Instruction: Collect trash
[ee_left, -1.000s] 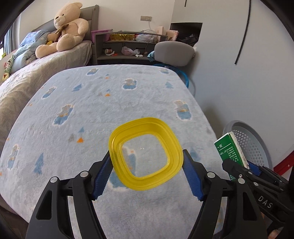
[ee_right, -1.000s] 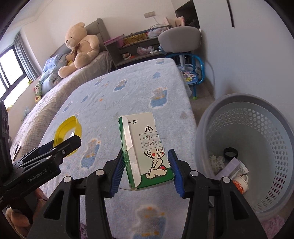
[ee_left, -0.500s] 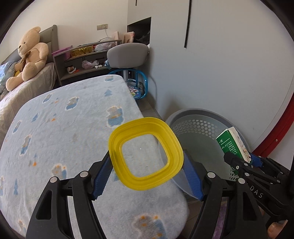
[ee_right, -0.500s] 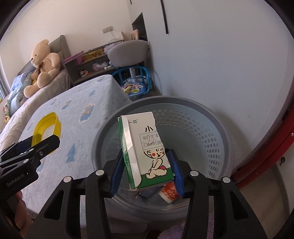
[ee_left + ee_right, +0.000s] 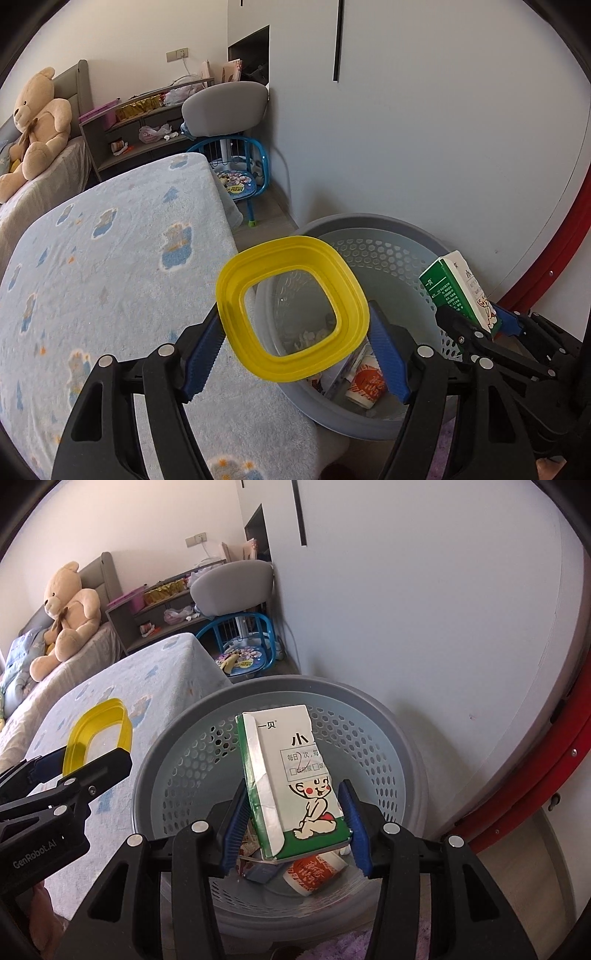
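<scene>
Right gripper, clamped on the green-and-white carton, has swung from bed to above the grey basket; left gripper, gripping the yellow lid, reaches its rim. Both await release.

carton hiding basket trash, lid edges behind claw pads

two hand-held grippers | one yellow lid | one carton | one basket

The basket mouth is open from above; the wall stands close behind, the bed touching its left
</scene>
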Action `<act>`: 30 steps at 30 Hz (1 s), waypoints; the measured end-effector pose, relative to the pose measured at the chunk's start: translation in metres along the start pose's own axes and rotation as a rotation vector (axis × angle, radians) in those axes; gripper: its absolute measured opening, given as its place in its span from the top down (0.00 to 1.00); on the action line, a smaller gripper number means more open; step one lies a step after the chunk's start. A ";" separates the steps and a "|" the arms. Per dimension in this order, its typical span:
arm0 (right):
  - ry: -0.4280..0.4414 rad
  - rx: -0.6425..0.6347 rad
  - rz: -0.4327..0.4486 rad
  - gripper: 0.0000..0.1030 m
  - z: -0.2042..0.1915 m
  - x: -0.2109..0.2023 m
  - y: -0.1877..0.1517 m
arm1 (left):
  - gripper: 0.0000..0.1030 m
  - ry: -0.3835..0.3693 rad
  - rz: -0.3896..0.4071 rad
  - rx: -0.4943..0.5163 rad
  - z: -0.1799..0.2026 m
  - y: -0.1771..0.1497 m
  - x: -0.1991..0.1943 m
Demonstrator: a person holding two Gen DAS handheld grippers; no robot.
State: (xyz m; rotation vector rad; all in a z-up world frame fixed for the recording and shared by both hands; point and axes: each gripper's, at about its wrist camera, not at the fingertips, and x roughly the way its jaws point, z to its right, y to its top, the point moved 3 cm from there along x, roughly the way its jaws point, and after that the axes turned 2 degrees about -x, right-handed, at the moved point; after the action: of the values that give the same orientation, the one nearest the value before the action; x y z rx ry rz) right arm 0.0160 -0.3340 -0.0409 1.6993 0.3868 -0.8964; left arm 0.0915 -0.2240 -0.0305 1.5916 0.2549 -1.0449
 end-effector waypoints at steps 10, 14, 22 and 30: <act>-0.012 0.027 0.024 0.26 0.016 -0.009 0.001 | 0.26 0.023 -0.008 -0.002 0.005 0.003 0.002; -0.006 0.032 0.020 0.24 0.017 -0.008 0.000 | 0.24 0.032 -0.007 -0.003 0.006 0.002 0.000; -0.001 0.049 0.030 0.17 0.020 -0.013 -0.001 | 0.24 0.042 -0.007 -0.012 0.005 0.002 -0.001; 0.005 0.060 0.033 0.14 0.023 -0.017 -0.003 | 0.21 0.060 0.001 -0.016 0.006 0.002 -0.007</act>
State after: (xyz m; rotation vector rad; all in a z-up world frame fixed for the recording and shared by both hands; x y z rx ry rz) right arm -0.0056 -0.3513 -0.0331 1.7583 0.3366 -0.8877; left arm 0.0854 -0.2269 -0.0237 1.6100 0.3020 -0.9927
